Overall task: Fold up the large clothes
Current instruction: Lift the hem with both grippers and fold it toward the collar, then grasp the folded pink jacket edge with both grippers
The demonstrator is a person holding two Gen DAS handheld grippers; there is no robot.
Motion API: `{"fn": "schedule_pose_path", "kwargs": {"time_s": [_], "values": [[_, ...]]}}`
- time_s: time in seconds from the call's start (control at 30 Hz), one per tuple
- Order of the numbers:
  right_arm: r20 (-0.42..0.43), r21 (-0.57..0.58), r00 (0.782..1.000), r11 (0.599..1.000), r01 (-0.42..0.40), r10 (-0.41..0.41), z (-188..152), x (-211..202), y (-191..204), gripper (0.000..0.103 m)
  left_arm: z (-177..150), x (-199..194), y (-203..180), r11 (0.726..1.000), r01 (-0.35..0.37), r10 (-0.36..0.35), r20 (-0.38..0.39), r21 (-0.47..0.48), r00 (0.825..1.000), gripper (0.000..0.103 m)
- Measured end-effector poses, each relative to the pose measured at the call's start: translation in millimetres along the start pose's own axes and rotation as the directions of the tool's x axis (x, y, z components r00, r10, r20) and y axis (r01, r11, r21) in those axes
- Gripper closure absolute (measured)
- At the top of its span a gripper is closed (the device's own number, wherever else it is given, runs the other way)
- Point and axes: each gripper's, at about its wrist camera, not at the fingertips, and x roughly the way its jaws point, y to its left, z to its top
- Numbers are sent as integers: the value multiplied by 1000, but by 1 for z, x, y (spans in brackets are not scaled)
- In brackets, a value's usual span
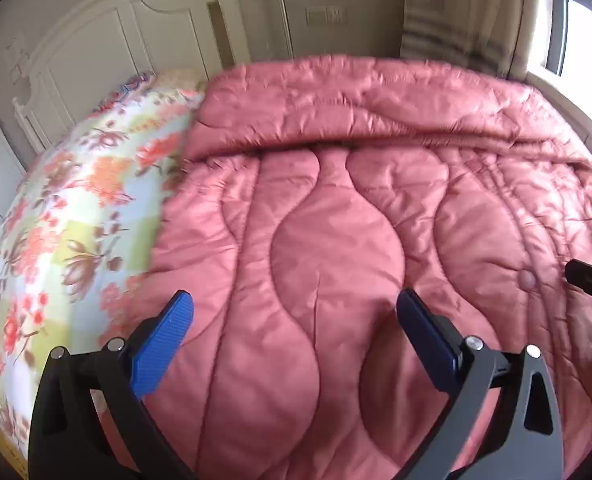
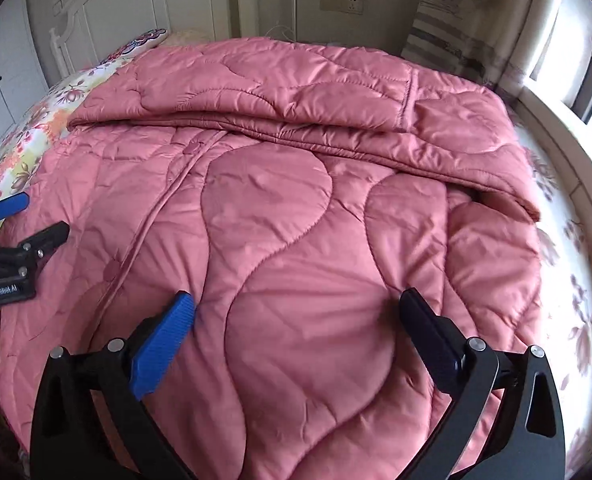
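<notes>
A large pink quilted garment lies spread over the bed, and its far part is folded back toward me in a thick band. The right wrist view shows the same garment, with the folded layer ending in a loose corner at the right. My left gripper hovers open over the near left part of the garment, nothing between its blue pads. Over the near right part, my right gripper stands wide open and empty. Each gripper shows at the edge of the other's view, the right gripper and the left gripper.
A floral bedsheet covers the bed to the left of the garment and shows again, pale, as bedsheet on the right. A white headboard stands at the far left, a wall with a socket behind, and a bright window at the right.
</notes>
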Motion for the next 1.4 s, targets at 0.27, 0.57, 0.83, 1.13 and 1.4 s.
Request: {"fn": "schedule_pose_path", "kwargs": {"time_s": [0.27, 0.57, 0.83, 1.13, 1.4], "values": [[14, -26, 998, 997, -68, 68, -51, -18, 0, 5, -50, -18, -11, 1000, -9, 9, -2, 15, 1000, 2], [56, -87, 996, 994, -70, 75, -100, -54, 7, 5, -90, -49, 1, 1000, -9, 9, -4, 27, 1000, 2], [118, -152, 993, 988, 3, 15, -117, -84, -5, 5, -122, -86, 49, 999, -33, 37, 89, -43, 995, 2], [139, 180, 990, 983, -27, 2, -175, -114, -121, 10, -139, -79, 116, 950, 146, -120, 107, -277, 987, 3], [145, 169, 982, 975, -145, 121, -193, -103, -111, 38, -141, -70, 82, 970, 140, -125, 86, -199, 988, 15]]}}
